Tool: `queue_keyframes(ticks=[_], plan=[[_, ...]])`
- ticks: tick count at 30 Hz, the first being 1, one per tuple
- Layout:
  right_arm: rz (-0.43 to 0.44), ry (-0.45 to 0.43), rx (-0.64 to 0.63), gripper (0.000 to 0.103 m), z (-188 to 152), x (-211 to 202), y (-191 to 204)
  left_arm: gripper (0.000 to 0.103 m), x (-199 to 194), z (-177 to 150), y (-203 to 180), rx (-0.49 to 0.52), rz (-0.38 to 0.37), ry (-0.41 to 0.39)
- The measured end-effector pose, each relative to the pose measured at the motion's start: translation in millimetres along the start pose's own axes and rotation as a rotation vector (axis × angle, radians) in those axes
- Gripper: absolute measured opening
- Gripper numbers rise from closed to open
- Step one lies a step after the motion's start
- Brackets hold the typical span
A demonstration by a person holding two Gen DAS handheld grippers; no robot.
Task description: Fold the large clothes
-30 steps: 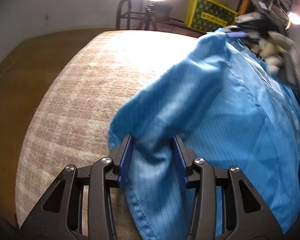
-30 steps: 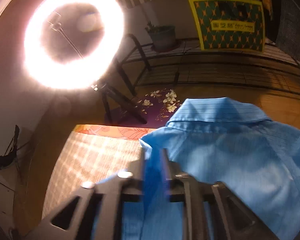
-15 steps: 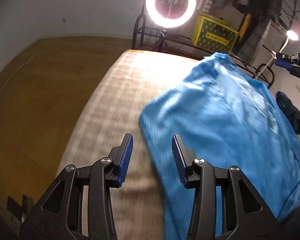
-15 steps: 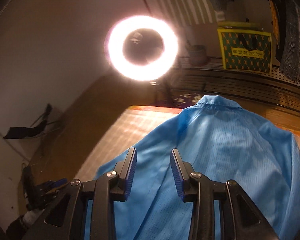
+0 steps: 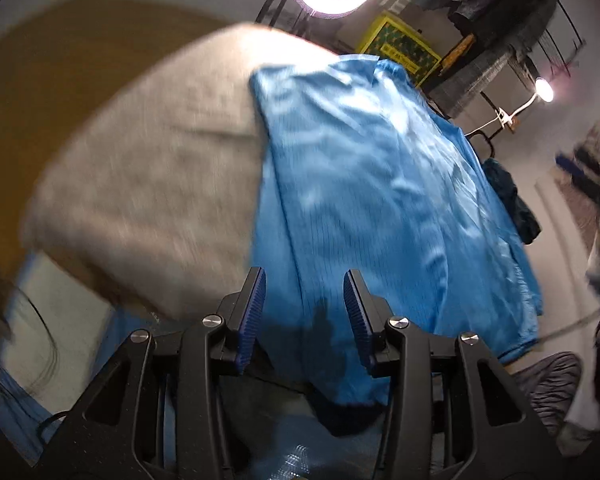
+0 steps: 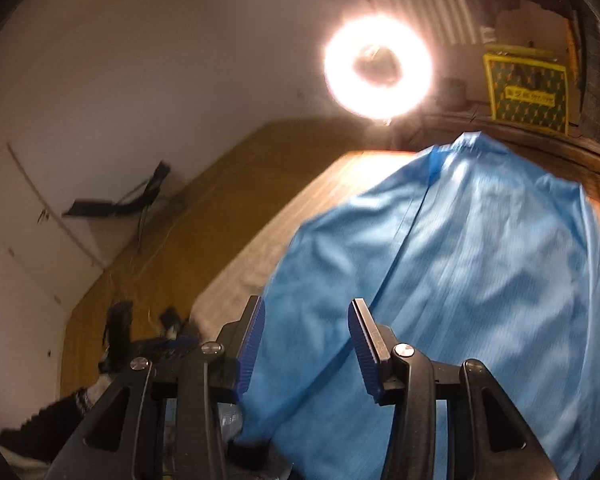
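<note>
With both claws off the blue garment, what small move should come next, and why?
Probably bring the left claw down to the blue garment's near hem and pinch it. Both claws are clear of the cloth, the right claw with jaws opening, and the garment lies spread on the mat, its hem overhanging the near edge.
</note>
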State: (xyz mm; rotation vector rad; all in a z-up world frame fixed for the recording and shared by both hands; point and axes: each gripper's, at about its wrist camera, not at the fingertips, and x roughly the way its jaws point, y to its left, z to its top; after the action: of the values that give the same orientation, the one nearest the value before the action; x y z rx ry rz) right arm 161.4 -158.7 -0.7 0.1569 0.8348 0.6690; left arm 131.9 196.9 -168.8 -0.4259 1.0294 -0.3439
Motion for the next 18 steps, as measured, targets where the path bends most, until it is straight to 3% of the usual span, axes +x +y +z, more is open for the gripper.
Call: queue_keyframes(ticks=[7, 12, 14, 18], plan=[[0.005, 0.165, 0.033, 0.047, -78.2, 42.9, 13.9, 0.043, 28.8, -32.0, 17.4, -0.144, -0.105, 0.062], [0.022, 0.259, 0.070, 0.047, -115.7, 88.1, 17.9, 0.039, 40.4, -31.7, 7.4, -0.104, -0.099, 0.081], [0.026, 0.294, 0.063, 0.047, -128.6, 104.2, 21.7, 0.027, 42.9, -33.4, 4.6, -0.086, -0.081, 0.085], [0.069, 0.339, 0.102, 0.047, -140.9, 129.7, 19.2, 0.016, 48.0, -36.9, 9.0, -0.110, -0.088, 0.098]])
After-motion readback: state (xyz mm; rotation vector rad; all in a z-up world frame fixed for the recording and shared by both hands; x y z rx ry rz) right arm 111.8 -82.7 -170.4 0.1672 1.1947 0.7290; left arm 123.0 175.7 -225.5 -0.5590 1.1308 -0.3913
